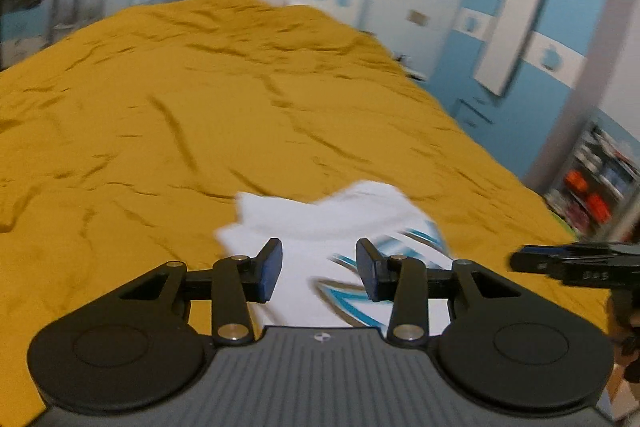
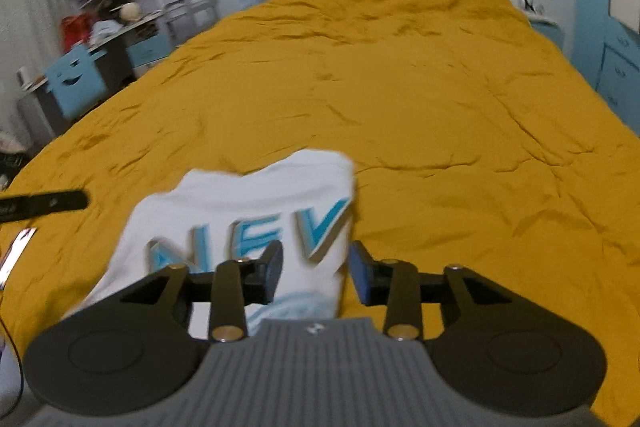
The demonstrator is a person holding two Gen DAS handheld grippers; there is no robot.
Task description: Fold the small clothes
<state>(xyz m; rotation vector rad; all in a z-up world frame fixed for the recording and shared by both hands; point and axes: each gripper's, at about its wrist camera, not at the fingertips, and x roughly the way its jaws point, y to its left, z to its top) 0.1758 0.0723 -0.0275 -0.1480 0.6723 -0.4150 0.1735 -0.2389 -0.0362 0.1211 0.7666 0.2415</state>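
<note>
Hovering w/ jaws apart, the left black two-finger gripper (image 1: 319, 269) sat just above the small white cotton T-shirt w/ blue lettering (image 1: 340, 227), gripping nothing. Right gripper (image 2: 314, 277), also spread wide, straddled the shirt's (image 2: 244, 215) right edge. Shirt lay bunched near the front of the wrinkled mustard-yellow bedspread (image 2: 420, 99). Beyond: blue-and-white wardrobe (image 1: 532, 39), blurry.

Left claw (image 1: 319, 269): black linkage arms, silver rivets, blue finger pads (image 1: 269, 271), two round black discs, ribbed grey housing with small logo. Right claw (image 2: 314, 277): same build, black arms, blue pads (image 2: 360, 277), grey ribbed base.
</note>
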